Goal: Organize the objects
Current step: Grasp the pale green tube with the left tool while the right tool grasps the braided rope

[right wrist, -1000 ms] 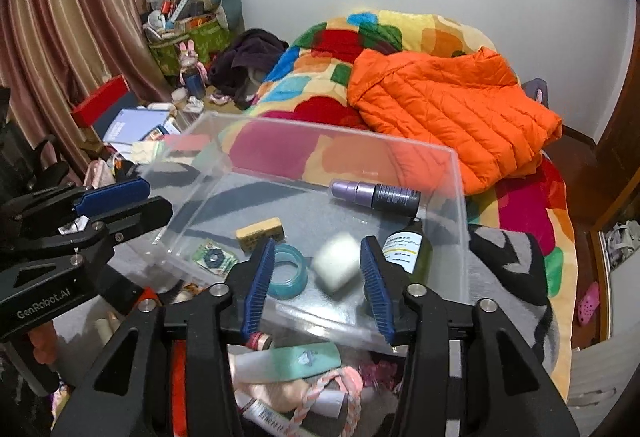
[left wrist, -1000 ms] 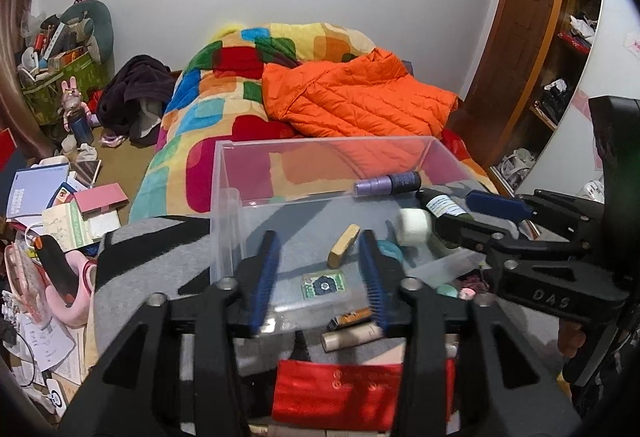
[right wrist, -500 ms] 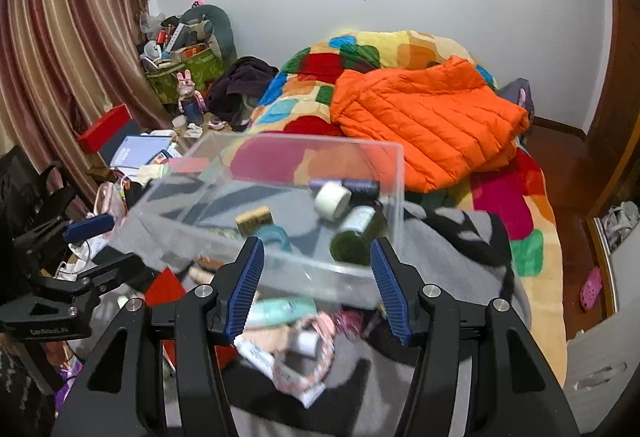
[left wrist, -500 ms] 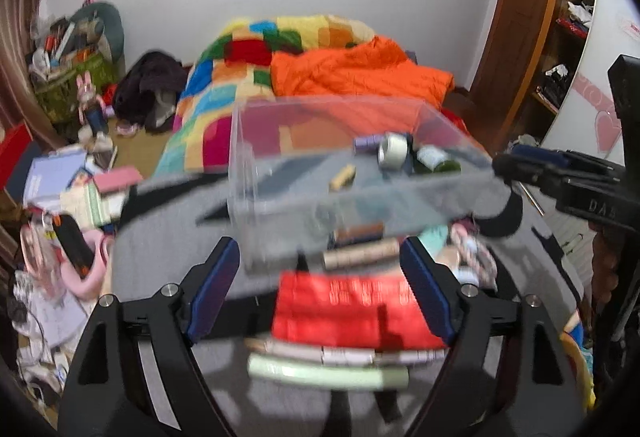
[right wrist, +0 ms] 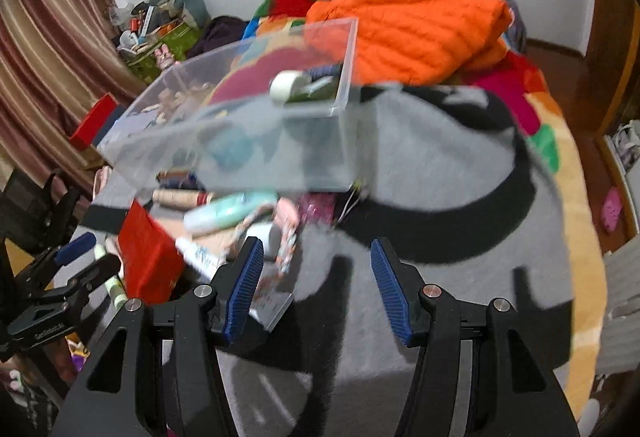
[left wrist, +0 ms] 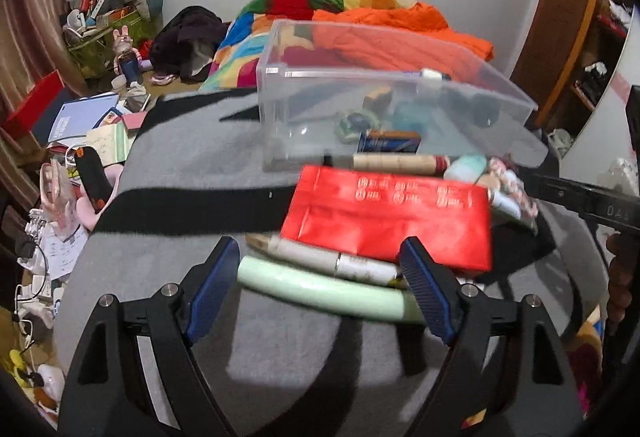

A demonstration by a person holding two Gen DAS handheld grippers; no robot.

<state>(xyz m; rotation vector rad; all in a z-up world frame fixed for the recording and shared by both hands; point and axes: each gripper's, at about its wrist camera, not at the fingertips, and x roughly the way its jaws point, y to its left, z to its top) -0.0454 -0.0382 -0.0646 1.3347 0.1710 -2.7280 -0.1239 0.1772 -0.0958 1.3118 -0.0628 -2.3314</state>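
**Both grippers wide open above the pile, clear box behind it**

The left gripper stands with its two blue fingers spread wide and holds nothing. Between the fingers, lower on the grey blanket, lie a pale green tube and, just behind it, a white and beige tube. Behind these lies a red packet, flat on the blanket and touching the white tube at its near edge.

The clear plastic box stands on the blanket behind the red packet. Inside it are several small things; a white roll of tape and a dark green bottle lie at the far right corner in the right wrist view. The other contents are blurred, so I cannot name them with confidence. Just in front of the box lie a beige tube and a mint green bottle, close together with other small articles.

The right gripper is also fully spread and has hold of nothing; below it is only grey blanket, with the pile to its left. An orange jacket lies on the colourful bed cover behind the box.
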